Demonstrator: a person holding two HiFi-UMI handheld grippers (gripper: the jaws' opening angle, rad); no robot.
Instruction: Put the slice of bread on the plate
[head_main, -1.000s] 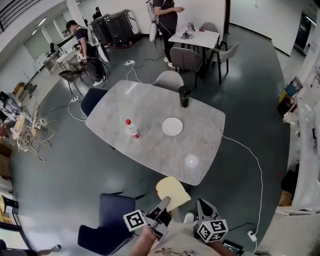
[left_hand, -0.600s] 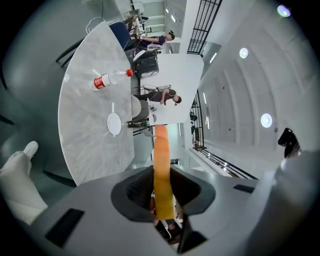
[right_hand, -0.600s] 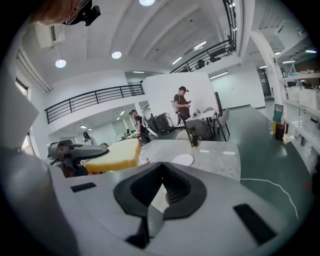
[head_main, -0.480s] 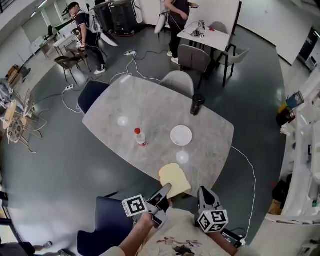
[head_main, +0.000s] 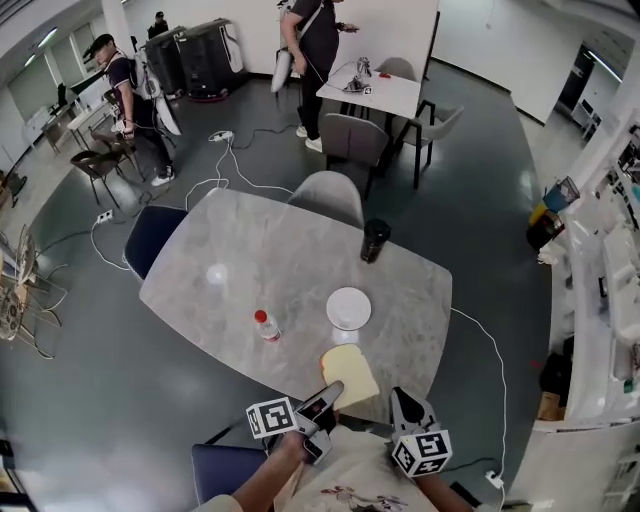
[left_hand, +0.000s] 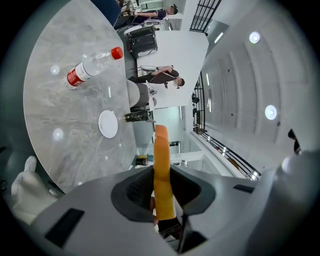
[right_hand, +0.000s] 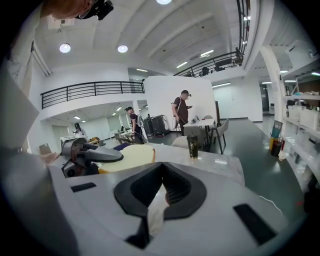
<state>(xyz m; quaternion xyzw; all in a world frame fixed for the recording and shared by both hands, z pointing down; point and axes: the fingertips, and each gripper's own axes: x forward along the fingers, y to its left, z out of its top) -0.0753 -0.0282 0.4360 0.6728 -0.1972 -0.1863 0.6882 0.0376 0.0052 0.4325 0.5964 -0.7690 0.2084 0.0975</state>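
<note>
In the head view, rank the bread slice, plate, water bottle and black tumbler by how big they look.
1. bread slice, though it is held nearest the camera, which inflates it
2. plate
3. black tumbler and water bottle look about alike, so they are not ranked

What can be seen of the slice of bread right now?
The slice of bread is roughly square with a rounded top, pale cream on its face with an orange-brown crust. The left gripper pinches one edge between its fingers, holding it flat and raised over the near edge of the table, short of the white plate. Nothing else appears to touch it.
</note>
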